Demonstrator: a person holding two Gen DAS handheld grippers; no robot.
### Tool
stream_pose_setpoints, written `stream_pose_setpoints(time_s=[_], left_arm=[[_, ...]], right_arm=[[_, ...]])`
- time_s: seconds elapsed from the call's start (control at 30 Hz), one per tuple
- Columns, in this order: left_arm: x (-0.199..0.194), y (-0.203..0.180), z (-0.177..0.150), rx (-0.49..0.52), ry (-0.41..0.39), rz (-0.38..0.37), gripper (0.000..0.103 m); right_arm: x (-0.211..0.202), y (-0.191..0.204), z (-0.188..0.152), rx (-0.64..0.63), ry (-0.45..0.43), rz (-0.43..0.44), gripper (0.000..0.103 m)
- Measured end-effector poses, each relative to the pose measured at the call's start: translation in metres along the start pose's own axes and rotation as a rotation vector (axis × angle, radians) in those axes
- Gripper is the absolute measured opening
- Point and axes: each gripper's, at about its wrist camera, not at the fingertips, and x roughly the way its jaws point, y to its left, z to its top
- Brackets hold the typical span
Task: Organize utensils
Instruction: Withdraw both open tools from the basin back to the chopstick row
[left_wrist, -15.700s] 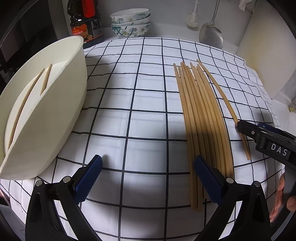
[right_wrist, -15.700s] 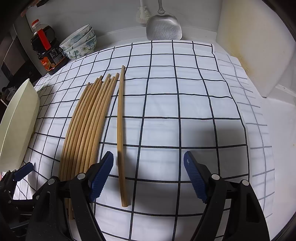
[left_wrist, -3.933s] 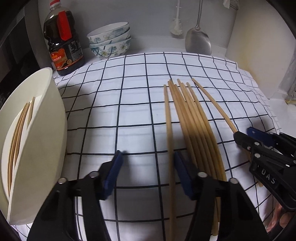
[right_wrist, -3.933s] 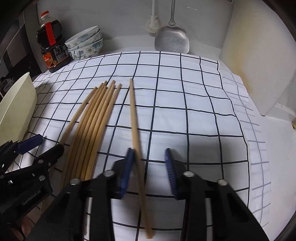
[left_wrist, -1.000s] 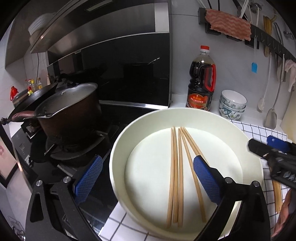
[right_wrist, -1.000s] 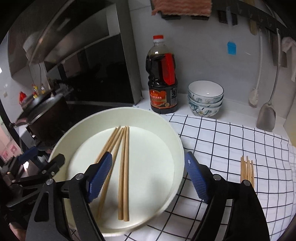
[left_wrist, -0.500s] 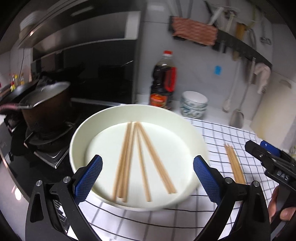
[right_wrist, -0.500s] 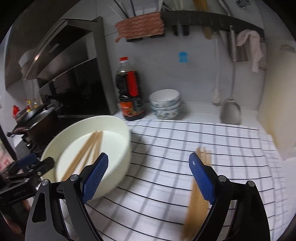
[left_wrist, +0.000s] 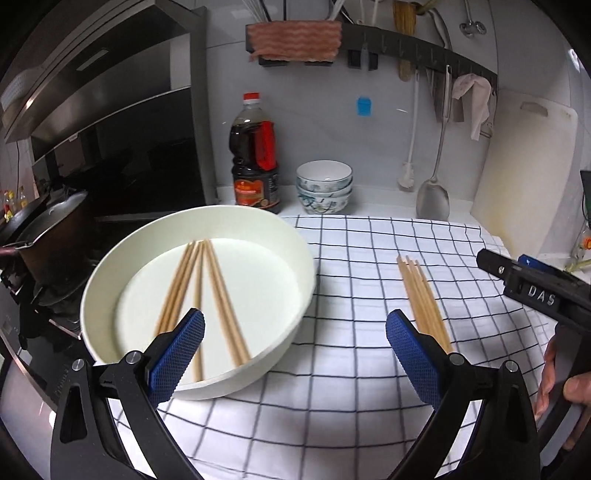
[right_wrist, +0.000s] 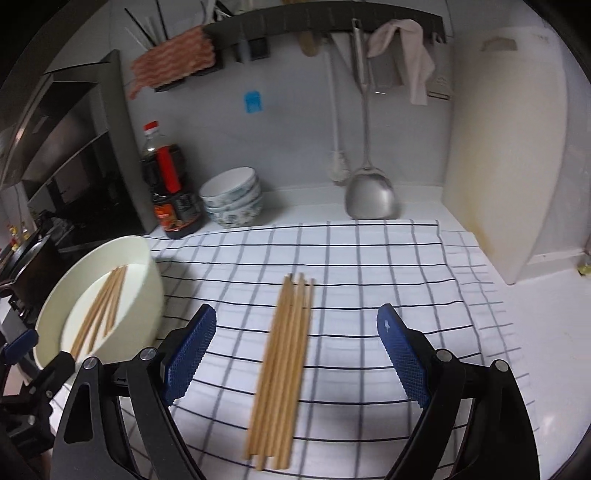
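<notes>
1. A bundle of loose chopsticks (right_wrist: 282, 373) is being seen lying flat on the checked cloth (right_wrist: 369, 258), long axis running away from the right gripper (right_wrist: 295, 354), far tips fanned slightly and pointing toward the back wall; the near ends are lying between its two fingers but below them, not touched.
2. In the left wrist view the same bundle (left_wrist: 424, 299) is being seen just beyond and beside the right-hand finger of the left gripper (left_wrist: 295, 354), angled away and slightly leftward.
3. More chopsticks in the bowl (left_wrist: 201, 291) are being seen ahead of the left finger of the left gripper, long axes running away from it, far tips converging, near ends splayed.
4. The white bowl (left_wrist: 303, 295) is being seen resting on the cloth's left edge, mostly ahead of the left gripper's left finger, well left of the right gripper.
5. Right gripper fingers are being held spread wide, jaws just having been opening, nothing pinched.
6. Left gripper fingers are being held spread wide, nothing gripped or touched.
7. Materials: chopsticks thin, round, pale wood or bamboo; bowl smooth, round, shallow, cream; cloth white with a dark grid; finger pads (right_wrist: 190, 349) blue, knurled, on black arms.
8. A hand (left_wrist: 557, 384) is being seen on the right gripper's handle at the frame edge.
</notes>
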Motion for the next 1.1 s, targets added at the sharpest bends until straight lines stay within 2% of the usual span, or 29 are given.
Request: stream_pose_setpoints(time_s=[0.23, 0.3, 0.4, 0.6, 0.93, 1.1], left_arm=[[0.025, -0.027, -0.003, -0.043, 0.054, -0.001, 0.097], [0.027, -0.03, -0.012, -0.065, 0.057, -0.004, 0.097], [0.03, -0.036, -0.026, -0.047, 0.092, -0.041, 0.097], [0.03, -0.036, -0.038, -0.043, 0.116, -0.045, 0.097], [0.031, -0.027, -0.041, -0.056, 0.116, -0.019, 0.097], [0.034, -0.025, -0.043, -0.059, 0.128, -0.016, 0.097]], right_arm=[[0.019, -0.021, -0.003, -0.034, 0.09, -0.109, 0.085], [0.027, -0.023, -0.006, -0.025, 0.13, -0.1, 0.085], [0.041, -0.021, -0.013, -0.035, 0.187, -0.09, 0.085], [0.063, -0.009, -0.027, -0.119, 0.263, -0.13, 0.085], [0.079, -0.018, -0.035, -0.093, 0.33, -0.128, 0.085], [0.087, -0.015, -0.041, -0.133, 0.352, -0.165, 0.085]])
